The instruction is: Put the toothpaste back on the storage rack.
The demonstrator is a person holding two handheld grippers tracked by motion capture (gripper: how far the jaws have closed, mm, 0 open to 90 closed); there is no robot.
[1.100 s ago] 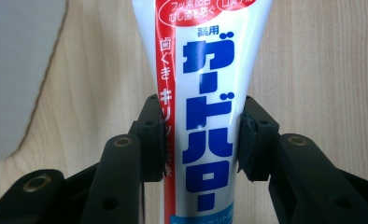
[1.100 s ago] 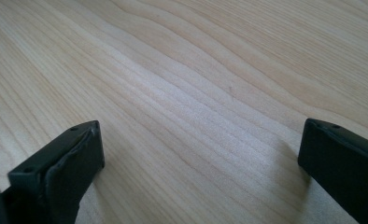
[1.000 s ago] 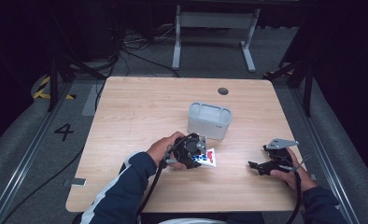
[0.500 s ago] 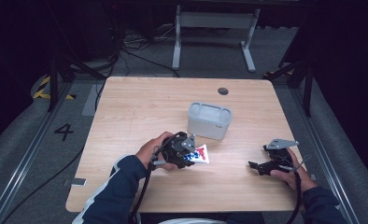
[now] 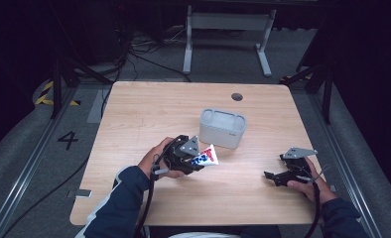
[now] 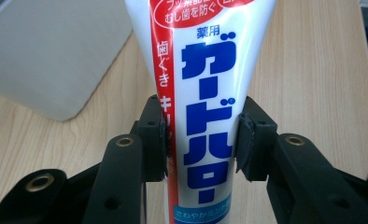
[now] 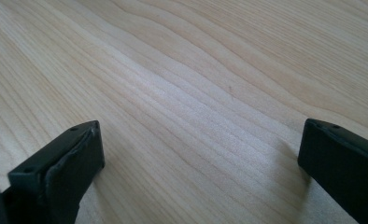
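Toothpaste tube (image 6: pixel 205 107): white, red and blue, clamped between both pads of the left gripper (image 5: pixel 186 157), just short of the grey bin (image 5: pixel 223 128). Right gripper (image 5: pixel 278 177): jaws wide apart, empty, near the table (image 5: pixel 149 109) front-right edge, open wood around.

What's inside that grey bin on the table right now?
The grey bin looks empty near its rim in the high view; its front wall hides the bottom. The toothpaste tube is outside, clamped in the left gripper.
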